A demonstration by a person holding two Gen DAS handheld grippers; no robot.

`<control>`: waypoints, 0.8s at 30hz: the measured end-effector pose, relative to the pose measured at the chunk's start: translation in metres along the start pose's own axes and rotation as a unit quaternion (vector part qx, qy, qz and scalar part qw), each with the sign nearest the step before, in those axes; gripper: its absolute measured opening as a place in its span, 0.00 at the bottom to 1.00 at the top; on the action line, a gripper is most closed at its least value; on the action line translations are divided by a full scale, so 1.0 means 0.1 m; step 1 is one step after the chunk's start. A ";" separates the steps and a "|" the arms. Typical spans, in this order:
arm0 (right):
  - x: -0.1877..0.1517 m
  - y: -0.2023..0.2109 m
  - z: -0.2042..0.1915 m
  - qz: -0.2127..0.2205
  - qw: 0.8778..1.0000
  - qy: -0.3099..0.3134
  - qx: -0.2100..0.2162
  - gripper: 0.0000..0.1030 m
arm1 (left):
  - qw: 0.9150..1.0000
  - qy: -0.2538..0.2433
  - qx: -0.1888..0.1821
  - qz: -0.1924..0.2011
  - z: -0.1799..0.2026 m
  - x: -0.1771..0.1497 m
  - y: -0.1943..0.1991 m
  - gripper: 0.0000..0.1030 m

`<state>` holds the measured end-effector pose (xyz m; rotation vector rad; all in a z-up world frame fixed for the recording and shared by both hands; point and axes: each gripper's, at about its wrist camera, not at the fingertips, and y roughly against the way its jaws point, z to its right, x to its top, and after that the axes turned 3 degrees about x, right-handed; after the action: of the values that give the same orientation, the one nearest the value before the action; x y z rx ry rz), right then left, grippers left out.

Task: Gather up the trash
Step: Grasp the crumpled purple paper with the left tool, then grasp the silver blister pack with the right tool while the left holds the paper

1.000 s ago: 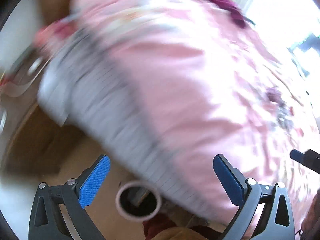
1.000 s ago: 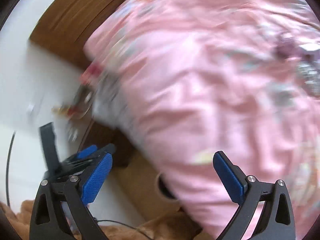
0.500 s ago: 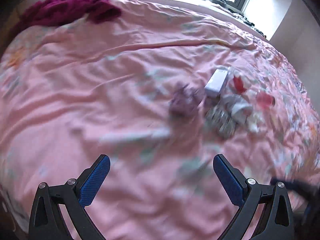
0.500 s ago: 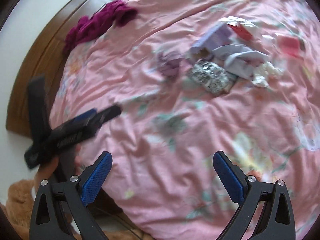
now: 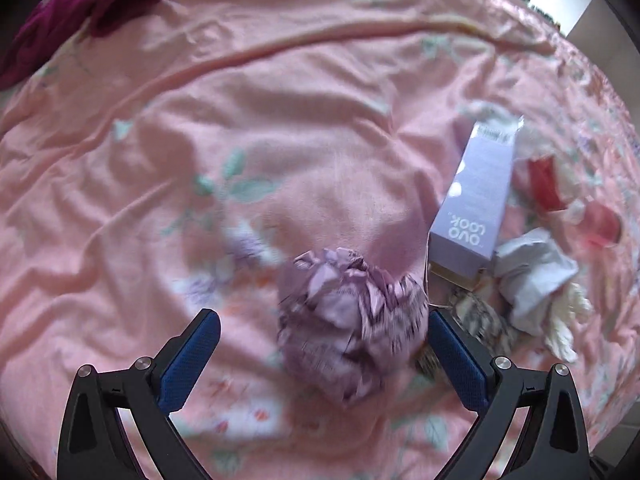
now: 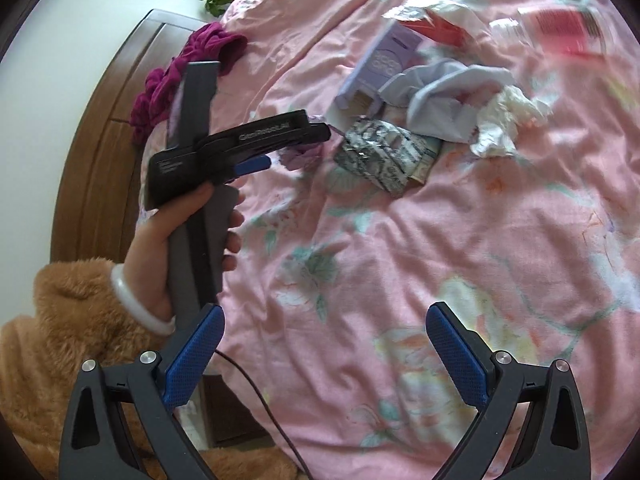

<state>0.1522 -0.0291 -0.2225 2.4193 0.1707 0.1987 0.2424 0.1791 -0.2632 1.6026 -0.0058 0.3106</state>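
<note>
Straddling crumpled purple wrapper [image 5: 350,320], left tool [image 5: 324,344] spread wide, pink bedsheet [image 5: 240,140]

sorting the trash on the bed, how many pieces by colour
purple: 2, a crumpled wad and a box
red: 2, a wrapper and a packet
white or pale: 2, a pale crumpled sheet and a white tissue
silver patterned: 1, a foil pack
total: 7
</note>
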 end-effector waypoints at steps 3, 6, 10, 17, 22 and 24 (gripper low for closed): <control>0.08 0.01 0.08 0.000 1.000 -0.005 -0.002 0.98 | 1.000 0.003 -0.016 -0.013 0.03 0.02 -0.16 0.46; 0.17 0.03 0.11 0.000 1.000 0.001 -0.007 0.98 | 0.999 0.040 -0.024 -0.018 -0.05 0.02 -0.18 0.44; 0.32 -0.03 0.10 -0.004 1.000 0.016 -0.018 0.98 | 0.998 0.048 -0.031 -0.014 -0.17 -0.07 -0.05 0.43; 0.80 -0.35 -0.03 -0.018 0.995 0.092 -0.042 0.98 | 0.996 0.084 -0.025 -0.009 -0.58 -0.44 0.30 0.43; 1.12 -0.69 -0.11 -0.053 0.987 0.140 -0.052 0.98 | 0.994 0.103 -0.025 -0.010 -0.72 -0.67 0.40 0.43; 1.19 -0.82 -0.15 -0.064 0.982 0.165 -0.072 0.98 | 0.993 0.109 -0.032 -0.009 -0.73 -0.72 0.39 0.43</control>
<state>0.2602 0.0627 -0.2536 2.2078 0.4432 0.5341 0.1514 0.2344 -0.2374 1.4968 0.1644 0.4665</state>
